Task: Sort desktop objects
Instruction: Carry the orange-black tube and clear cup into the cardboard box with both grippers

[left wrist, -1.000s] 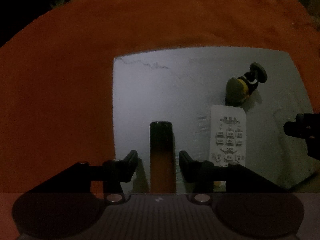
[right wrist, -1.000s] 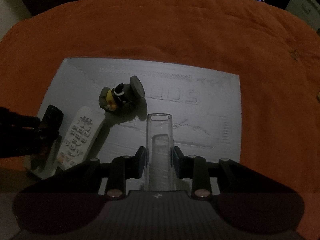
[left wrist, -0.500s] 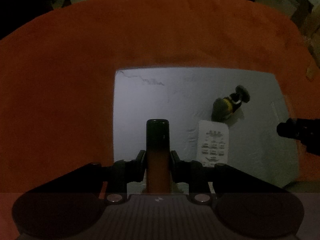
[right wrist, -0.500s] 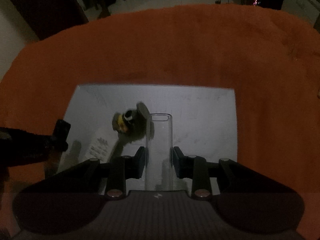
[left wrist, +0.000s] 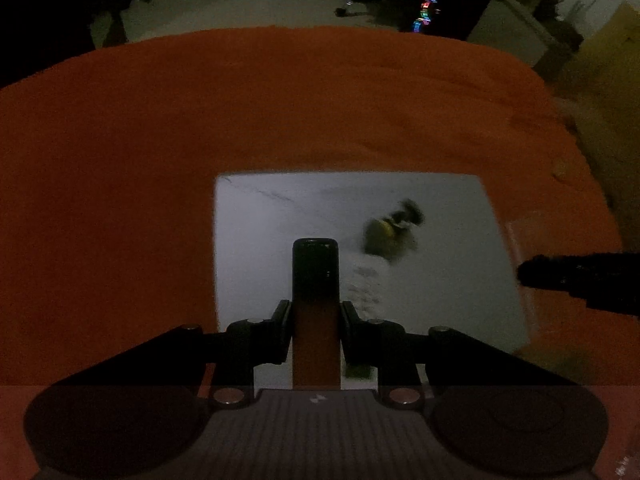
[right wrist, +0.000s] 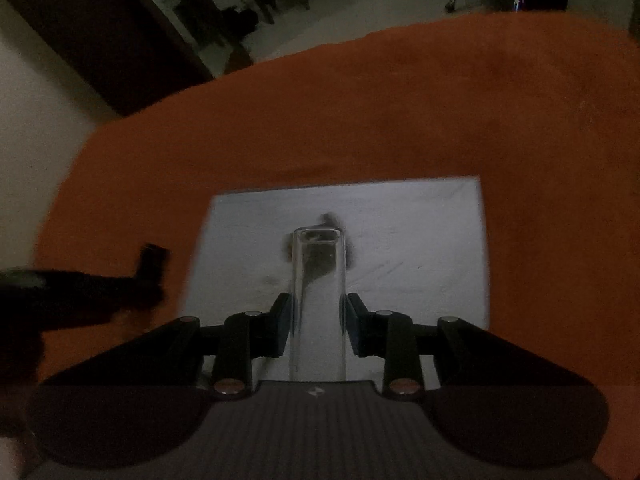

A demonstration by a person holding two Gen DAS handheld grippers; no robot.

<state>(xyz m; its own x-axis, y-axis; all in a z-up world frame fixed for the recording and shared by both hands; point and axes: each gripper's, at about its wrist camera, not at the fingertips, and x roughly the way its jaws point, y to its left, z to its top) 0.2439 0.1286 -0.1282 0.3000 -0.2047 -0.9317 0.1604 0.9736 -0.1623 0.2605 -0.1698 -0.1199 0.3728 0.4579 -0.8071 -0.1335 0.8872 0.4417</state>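
Dim, grainy scene over an orange blanket [left wrist: 160, 152] with a pale rectangular mat [left wrist: 280, 216] lying on it.

On the left, the left gripper [left wrist: 314, 336] is held level above the near-left part of the mat, pointing forward. Its two fingers are clamped on a dark bottle with an orange lower body [left wrist: 314, 300], which stands up between them. In the right wrist view, this gripper shows as a dark blurred shape [right wrist: 100, 292] over the blanket at the mat's left edge, with the bottle's dark top just above it.

Toward the middle of the mat lies a small blurred toy figure [left wrist: 390, 230], yellow and dark, well apart from the mat's edges. Faint smeared marks nearer the camera may be another flat object; it is too blurred to tell.

On the right, the right gripper [right wrist: 314, 328] is held level above the near edge of the mat, its fingers pressed against a clear plastic case [right wrist: 318, 300] that rises between them. The toy sits just behind the case, partly seen through it. From the left wrist view, this gripper enters as a dark bar [left wrist: 580, 276] at the mat's right edge.

Wide open blanket surrounds the mat on the left, far and right sides. Beyond the blanket's far edge is a dark floor with furniture.
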